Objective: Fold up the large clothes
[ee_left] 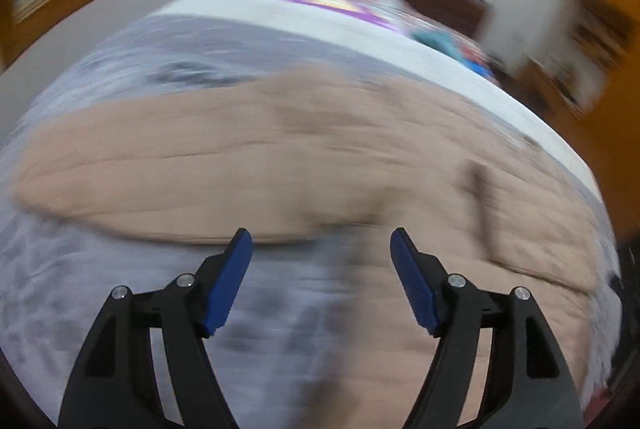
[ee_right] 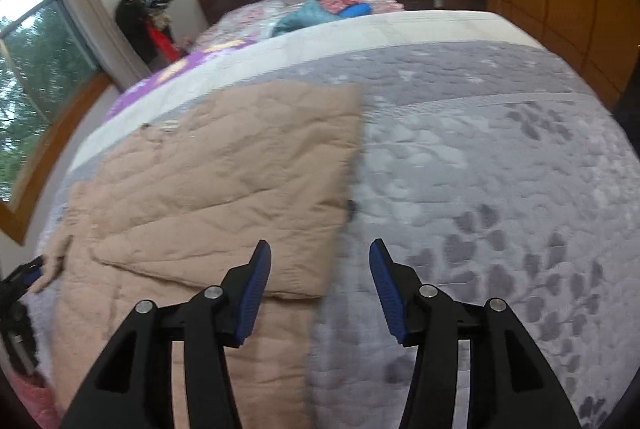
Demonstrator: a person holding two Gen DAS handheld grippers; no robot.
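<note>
Beige quilted coat [ee_right: 224,165] lying folded on bed [ee_right: 500,157]; left tool [ee_left: 321,241] and right tool [ee_right: 320,253] hovering wide, gripping nothing.

Left gripper [ee_left: 321,238] and right gripper [ee_right: 320,250] both gape, jaws empty, angled downward

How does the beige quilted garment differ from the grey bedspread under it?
The beige quilted garment is plain, while the grey bedspread carries a darker leaf pattern. The garment is folded over itself and covers only part of the bed; the bedspread lies spread flat across it. Both are quilted.
</note>
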